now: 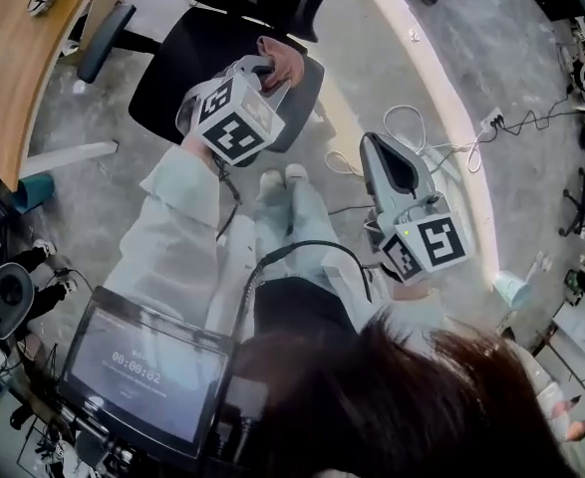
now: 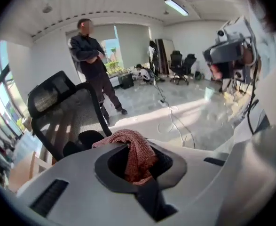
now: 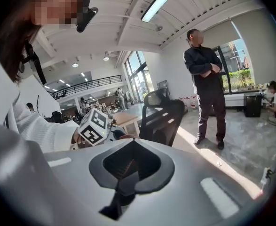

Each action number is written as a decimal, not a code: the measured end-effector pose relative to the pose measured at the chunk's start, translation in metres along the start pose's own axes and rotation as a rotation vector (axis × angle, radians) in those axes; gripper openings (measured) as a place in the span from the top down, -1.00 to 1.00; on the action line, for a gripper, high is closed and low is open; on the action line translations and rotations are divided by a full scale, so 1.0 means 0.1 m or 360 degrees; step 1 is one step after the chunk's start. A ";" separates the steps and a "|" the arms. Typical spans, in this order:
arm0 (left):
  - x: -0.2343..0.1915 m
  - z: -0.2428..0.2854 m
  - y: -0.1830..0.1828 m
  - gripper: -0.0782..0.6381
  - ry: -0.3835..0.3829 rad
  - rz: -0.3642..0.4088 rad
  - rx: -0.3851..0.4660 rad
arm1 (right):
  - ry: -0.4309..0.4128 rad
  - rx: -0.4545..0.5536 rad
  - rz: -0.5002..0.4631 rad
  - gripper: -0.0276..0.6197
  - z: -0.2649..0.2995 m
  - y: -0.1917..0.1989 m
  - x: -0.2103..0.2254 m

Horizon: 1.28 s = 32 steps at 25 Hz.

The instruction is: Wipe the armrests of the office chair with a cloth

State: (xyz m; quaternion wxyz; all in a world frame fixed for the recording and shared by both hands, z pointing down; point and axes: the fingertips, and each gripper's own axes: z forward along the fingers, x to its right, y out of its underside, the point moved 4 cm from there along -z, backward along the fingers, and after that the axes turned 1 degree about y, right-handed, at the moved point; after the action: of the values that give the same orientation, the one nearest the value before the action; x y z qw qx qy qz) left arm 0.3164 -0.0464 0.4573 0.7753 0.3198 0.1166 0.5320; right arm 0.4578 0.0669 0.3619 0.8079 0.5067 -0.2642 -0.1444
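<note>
The black office chair (image 1: 197, 63) stands ahead of me, its left armrest (image 1: 105, 40) sticking out beside the desk. My left gripper (image 1: 272, 70) hovers over the seat's right edge, shut on a reddish cloth (image 1: 284, 61). In the left gripper view the cloth (image 2: 138, 150) bunches up between the jaws of that gripper (image 2: 135, 160), with the mesh chair back (image 2: 65, 112) beyond. My right gripper (image 1: 382, 149) hangs over the floor to the right of the chair, its jaws together and nothing in them. In the right gripper view, it (image 3: 128, 167) faces the chair (image 3: 163, 119).
A wooden desk (image 1: 18, 63) runs along the left. Cables (image 1: 412, 127) and a power strip (image 1: 491, 119) lie on the concrete floor at right, near a paper cup (image 1: 511, 289). A person (image 2: 93, 60) stands with folded arms behind the chair. A screen (image 1: 152, 371) hangs at my waist.
</note>
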 end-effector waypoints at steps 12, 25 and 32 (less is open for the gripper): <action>0.09 1.41 0.15 0.65 -0.0007 0.1376 -0.0915 | -0.0015 -0.0083 0.0329 0.91 -0.06 0.41 0.35; 0.66 1.39 0.61 0.65 0.0229 0.1504 -0.1141 | -0.0063 -0.0046 0.0432 0.91 -0.16 0.39 0.30; 1.16 1.01 0.74 0.65 0.0330 0.1604 -0.1118 | -0.0081 0.0032 0.0491 0.91 -0.20 0.30 0.27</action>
State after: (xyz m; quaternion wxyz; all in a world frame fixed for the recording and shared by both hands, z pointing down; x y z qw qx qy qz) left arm 0.3604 0.0374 0.5994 0.4726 0.0081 -0.1560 0.8673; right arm 0.4901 0.0818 0.3899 0.8084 0.4643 -0.3607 -0.0286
